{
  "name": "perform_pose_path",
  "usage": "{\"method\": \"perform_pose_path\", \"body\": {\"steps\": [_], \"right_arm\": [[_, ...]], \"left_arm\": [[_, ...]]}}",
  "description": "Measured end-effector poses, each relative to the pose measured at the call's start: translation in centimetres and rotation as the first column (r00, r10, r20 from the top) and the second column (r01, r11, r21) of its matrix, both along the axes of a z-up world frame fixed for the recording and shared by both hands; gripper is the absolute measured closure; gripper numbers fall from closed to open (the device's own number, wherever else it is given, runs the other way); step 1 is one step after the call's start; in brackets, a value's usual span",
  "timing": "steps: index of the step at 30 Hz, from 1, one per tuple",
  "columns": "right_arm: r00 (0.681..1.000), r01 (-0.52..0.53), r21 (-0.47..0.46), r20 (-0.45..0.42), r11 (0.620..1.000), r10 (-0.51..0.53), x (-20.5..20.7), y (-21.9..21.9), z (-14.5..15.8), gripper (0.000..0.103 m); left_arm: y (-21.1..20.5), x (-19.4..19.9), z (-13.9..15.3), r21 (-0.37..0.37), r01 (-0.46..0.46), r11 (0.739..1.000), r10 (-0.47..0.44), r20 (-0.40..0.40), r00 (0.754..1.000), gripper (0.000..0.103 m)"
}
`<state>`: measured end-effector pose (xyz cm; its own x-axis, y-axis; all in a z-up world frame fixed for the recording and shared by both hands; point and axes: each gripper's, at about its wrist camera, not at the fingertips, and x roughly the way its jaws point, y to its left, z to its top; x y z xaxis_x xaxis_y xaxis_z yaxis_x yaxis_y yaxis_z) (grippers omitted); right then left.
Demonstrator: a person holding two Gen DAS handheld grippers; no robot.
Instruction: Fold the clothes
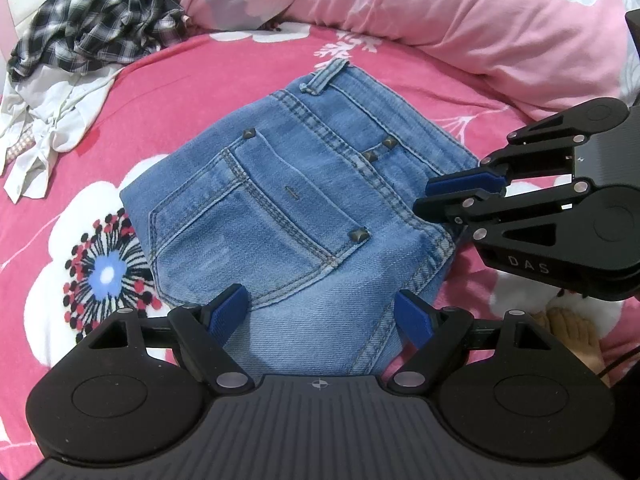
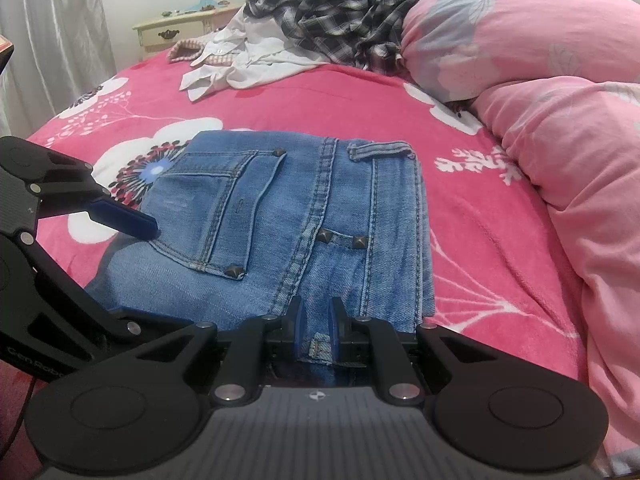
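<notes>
Folded blue jeans (image 1: 288,208) (image 2: 280,208) lie flat on the pink floral bedspread (image 1: 192,80), back pocket and studs facing up. My left gripper (image 1: 322,312) hovers open over the near edge of the jeans, its blue pads wide apart and holding nothing. In the right wrist view one of its fingers (image 2: 124,220) reaches the left side of the jeans. My right gripper (image 2: 317,326) is shut on the jeans' near edge, with denim pinched in the narrow gap between its pads. The left wrist view shows it (image 1: 452,194) at the jeans' right edge.
A crumpled plaid shirt (image 1: 96,28) (image 2: 332,12) and a white garment (image 1: 52,120) (image 2: 248,64) lie at the far side of the bed. A bulky pink duvet (image 1: 460,20) (image 2: 540,100) borders the jeans. A nightstand (image 2: 180,28) stands beyond. A bare foot (image 1: 572,332) shows low right.
</notes>
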<state>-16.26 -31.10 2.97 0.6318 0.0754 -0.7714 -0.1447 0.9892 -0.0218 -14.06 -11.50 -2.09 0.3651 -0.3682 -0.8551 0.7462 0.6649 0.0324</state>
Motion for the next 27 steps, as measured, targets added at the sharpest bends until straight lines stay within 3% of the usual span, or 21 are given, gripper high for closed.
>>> {"method": "perform_pose_path", "body": {"steps": [9,16,20,27], "right_arm": [[1.000,0.006,0.001,0.004,1.000,-0.006,0.0,0.0,0.0,0.090],[1.000,0.021,0.021,0.013,1.000,-0.021,-0.2,-0.2,-0.1,0.090],[0.999,0.030,0.030,0.019,0.999,-0.030,-0.2,-0.3,-0.2,0.090],[0.999,0.031,0.041,0.028,0.999,-0.032,-0.4,-0.5,-0.3,0.090]], "left_arm": [[0.7,0.2,0.6,-0.034,0.005,0.999,-0.005,-0.006,1.000,0.022],[3.3,2.2,2.6,-0.127,-0.094,0.987,0.094,-0.004,0.996,0.022],[3.4,3.4,1.8,-0.094,-0.152,0.984,0.148,-0.048,0.988,0.024],[3.2,3.9,0.4,-0.043,-0.178,0.983,0.173,-0.093,0.981,0.025]]}}
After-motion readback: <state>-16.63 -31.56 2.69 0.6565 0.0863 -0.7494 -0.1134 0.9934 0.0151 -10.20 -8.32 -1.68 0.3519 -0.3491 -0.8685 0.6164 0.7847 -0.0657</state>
